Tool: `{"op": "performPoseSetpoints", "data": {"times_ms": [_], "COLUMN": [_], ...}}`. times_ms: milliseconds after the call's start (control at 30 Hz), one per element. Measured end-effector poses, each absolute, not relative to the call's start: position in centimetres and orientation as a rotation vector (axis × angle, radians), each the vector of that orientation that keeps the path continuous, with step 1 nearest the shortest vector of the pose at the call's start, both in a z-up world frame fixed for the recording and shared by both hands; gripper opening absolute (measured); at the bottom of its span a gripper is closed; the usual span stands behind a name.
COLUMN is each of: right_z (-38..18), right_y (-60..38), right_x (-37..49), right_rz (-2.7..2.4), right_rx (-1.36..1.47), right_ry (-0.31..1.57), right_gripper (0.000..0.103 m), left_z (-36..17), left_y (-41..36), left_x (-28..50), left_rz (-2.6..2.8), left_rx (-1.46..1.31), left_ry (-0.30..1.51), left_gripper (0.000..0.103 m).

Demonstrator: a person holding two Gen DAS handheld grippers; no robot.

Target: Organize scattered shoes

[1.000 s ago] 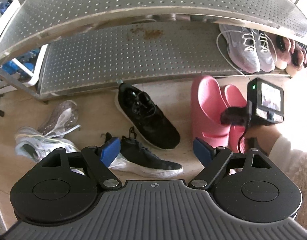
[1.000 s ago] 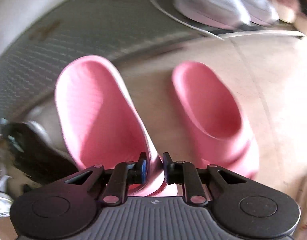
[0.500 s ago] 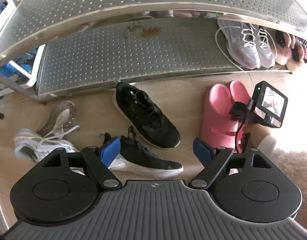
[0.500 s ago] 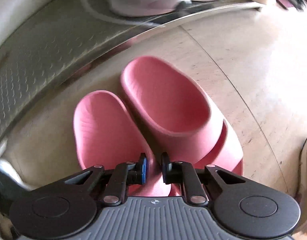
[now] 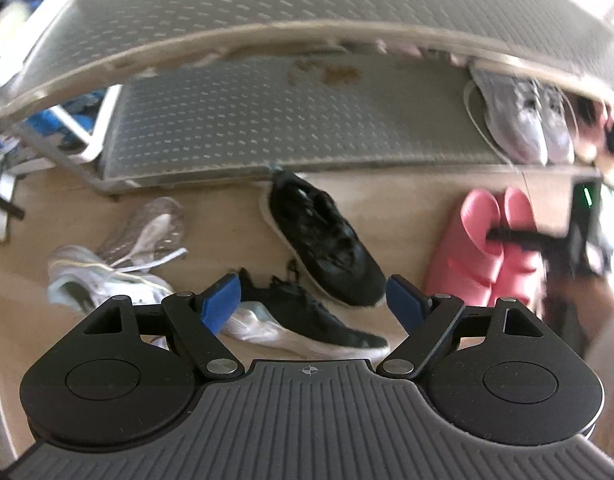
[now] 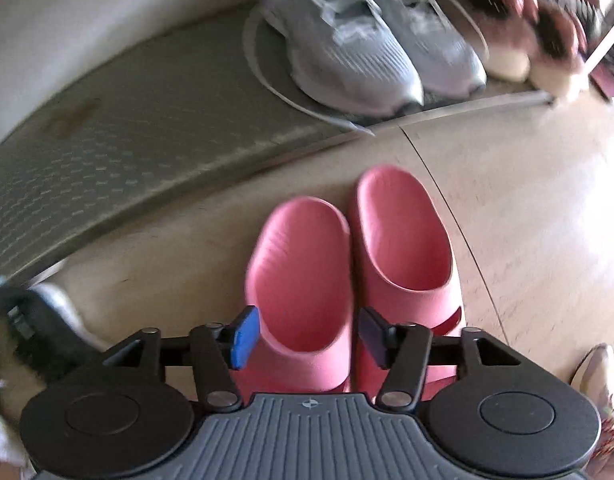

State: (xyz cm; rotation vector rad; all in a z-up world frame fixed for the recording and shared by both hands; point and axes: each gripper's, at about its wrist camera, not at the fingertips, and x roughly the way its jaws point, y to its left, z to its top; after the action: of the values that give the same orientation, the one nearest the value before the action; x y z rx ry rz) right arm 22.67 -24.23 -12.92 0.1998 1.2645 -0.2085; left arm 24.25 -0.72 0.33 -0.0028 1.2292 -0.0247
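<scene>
Two pink slippers lie side by side on the floor in front of the shoe rack's lower shelf. My right gripper hovers above the left slipper's heel. Its jaws are opening and the blue pads stand clear of the slipper. In the left wrist view my left gripper is open and empty over a black sneaker lying on its side. A second black sneaker lies upright beyond it. The pink slippers are at the right, under the right gripper's body.
A pair of white sneakers lies tangled at the left on the floor. Grey sneakers and fluffy pink slippers sit at the right end of the lower shelf. The upper shelf overhangs. Another shoe lies at the far right.
My right gripper set the left pink slipper down beside its mate, let go, and rose with its jaws spreading. My left gripper shifted slightly sideways and stayed open.
</scene>
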Motion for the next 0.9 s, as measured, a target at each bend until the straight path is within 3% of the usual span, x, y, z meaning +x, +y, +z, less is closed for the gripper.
{"op": "performPoseSetpoints", "data": {"times_ms": [133, 400, 633, 733, 767, 800, 900], "right_z": [-12.0, -15.9, -20.6, -21.9, -22.0, -21.9, -21.9], "right_y": [-20.7, -15.8, -13.0, -12.9, -13.0, -13.5, -15.3], "right_x": [18.7, 16.9, 21.4, 22.1, 22.1, 22.1, 22.4], "right_rz": [0.006, 0.117, 0.187, 0.217, 0.232, 0.206, 0.12], "right_rx": [0.053, -0.123, -0.226, -0.255, -0.265, -0.274, -0.217], "right_ry": [1.279, 1.305, 1.348, 1.366, 1.364, 1.386, 1.471], "right_gripper": [0.03, 0.031, 0.031, 0.025, 0.011, 0.004, 0.0], "left_z": [1.5, 1.7, 0.5, 0.4, 0.5, 0.6, 0.6], "left_y": [0.1, -2.8, -1.4, -0.1, 0.3, 0.5, 1.0], "left_x": [24.0, 22.8, 24.7, 25.4, 25.6, 25.6, 25.4], "left_rz": [-0.027, -0.143, -0.041, 0.004, 0.015, 0.018, 0.019], "left_rx": [-0.053, 0.006, 0.014, 0.001, -0.002, -0.004, -0.008], "left_ry": [1.212, 1.22, 1.238, 1.235, 1.23, 1.227, 1.229], "left_gripper": [0.085, 0.085, 0.086, 0.086, 0.086, 0.086, 0.086]}}
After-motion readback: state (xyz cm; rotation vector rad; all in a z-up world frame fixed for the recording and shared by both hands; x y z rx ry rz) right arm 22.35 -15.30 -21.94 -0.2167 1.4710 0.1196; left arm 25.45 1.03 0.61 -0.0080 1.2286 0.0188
